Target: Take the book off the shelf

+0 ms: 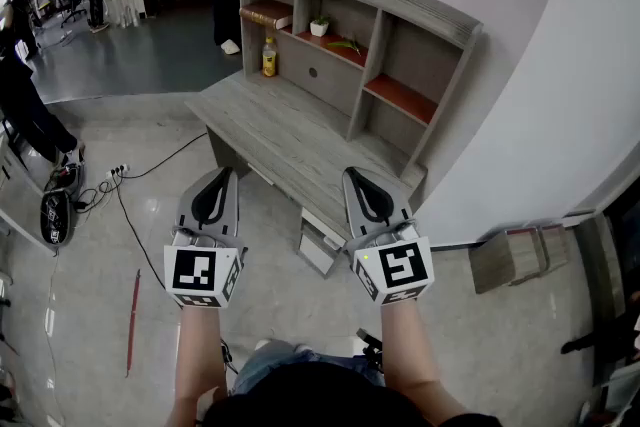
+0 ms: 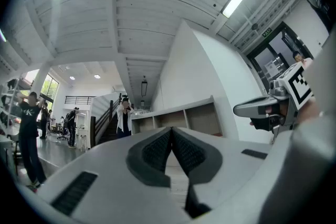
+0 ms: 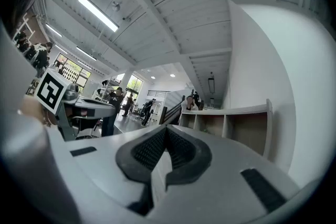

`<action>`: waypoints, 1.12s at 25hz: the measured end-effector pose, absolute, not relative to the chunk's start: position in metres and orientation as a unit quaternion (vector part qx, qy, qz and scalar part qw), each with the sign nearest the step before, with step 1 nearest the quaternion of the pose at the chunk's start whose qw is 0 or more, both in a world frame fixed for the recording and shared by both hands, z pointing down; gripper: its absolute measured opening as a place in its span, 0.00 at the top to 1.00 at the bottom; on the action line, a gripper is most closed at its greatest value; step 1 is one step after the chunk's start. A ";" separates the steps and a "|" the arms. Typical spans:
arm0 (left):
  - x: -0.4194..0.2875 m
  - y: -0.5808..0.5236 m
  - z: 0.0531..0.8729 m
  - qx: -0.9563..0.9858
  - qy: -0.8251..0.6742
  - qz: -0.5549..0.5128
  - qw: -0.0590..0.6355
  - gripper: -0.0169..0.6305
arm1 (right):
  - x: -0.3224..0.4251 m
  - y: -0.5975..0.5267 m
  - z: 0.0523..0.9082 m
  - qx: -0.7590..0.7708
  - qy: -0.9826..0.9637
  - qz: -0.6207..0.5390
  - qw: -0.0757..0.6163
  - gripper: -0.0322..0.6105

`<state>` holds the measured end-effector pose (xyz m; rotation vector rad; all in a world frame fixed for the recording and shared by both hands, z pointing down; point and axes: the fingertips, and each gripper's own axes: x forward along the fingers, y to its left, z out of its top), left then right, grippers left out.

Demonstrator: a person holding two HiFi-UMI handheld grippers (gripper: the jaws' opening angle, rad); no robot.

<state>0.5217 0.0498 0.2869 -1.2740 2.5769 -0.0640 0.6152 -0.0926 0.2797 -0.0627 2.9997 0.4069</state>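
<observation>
Book (image 1: 266,13) lies flat in the shelf's (image 1: 420,10) upper left cubby, at 11 o'clock from my tools, well apart from both. Left tool (image 1: 222,175) pressed together, pinching nothing; right tool (image 1: 354,174) same. Both hover by the table's (image 1: 290,140) 6 o'clock edge.

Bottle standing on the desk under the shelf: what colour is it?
The bottle is yellow; it shows best in the head view.
</observation>
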 end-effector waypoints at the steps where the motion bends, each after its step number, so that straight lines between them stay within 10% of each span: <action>1: 0.520 0.049 0.284 -0.438 0.888 -0.023 0.134 0.96 | 0.614 -0.092 0.278 -0.019 0.989 0.134 0.058 0.93; 14: 0.514 0.034 0.283 -0.430 0.893 -0.027 0.132 0.96 | 0.606 -0.110 0.284 -0.010 0.992 0.117 0.051 0.93; 17: 0.512 0.029 0.287 -0.428 0.894 -0.029 0.127 0.96 | 0.599 -0.115 0.292 0.015 0.996 0.075 0.040 0.43; 28: 0.460 0.027 0.294 -0.416 0.901 -0.026 0.120 0.96 | 0.557 -0.131 0.307 0.014 1.000 0.002 0.005 0.38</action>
